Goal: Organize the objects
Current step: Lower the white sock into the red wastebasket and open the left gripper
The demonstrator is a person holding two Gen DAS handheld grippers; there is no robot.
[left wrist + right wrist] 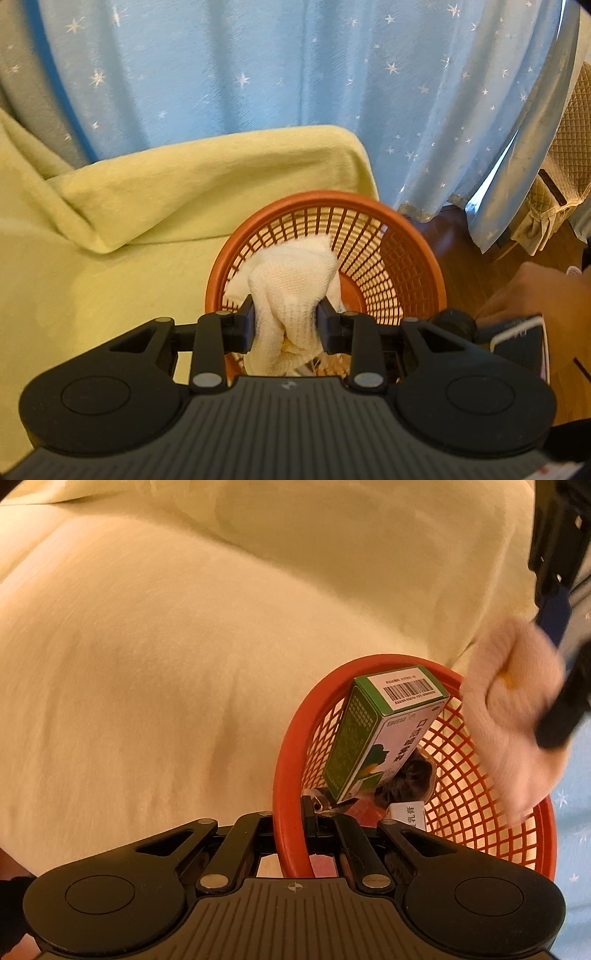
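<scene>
A round orange mesh basket (325, 196) sits at the edge of a yellow blanket. My left gripper (286, 317) is shut on a white knit cloth (291, 280), which hangs over the basket's near side. The right wrist view shows that cloth (509, 716) above the basket's (291, 746) right rim. Inside lie a green and white box (369, 738), a dark fuzzy item (410, 779) and a small white box (410, 816). My right gripper (325, 812) is shut just inside the near rim; whether it pinches anything is unclear. A hand (535, 291) holds it beside the basket.
The yellow blanket (129, 221) covers the surface left of and behind the basket. A blue star-patterned curtain (295, 74) hangs behind. Brown wooden floor (454, 236) shows at the right, beside a quilted beige cover (576, 147).
</scene>
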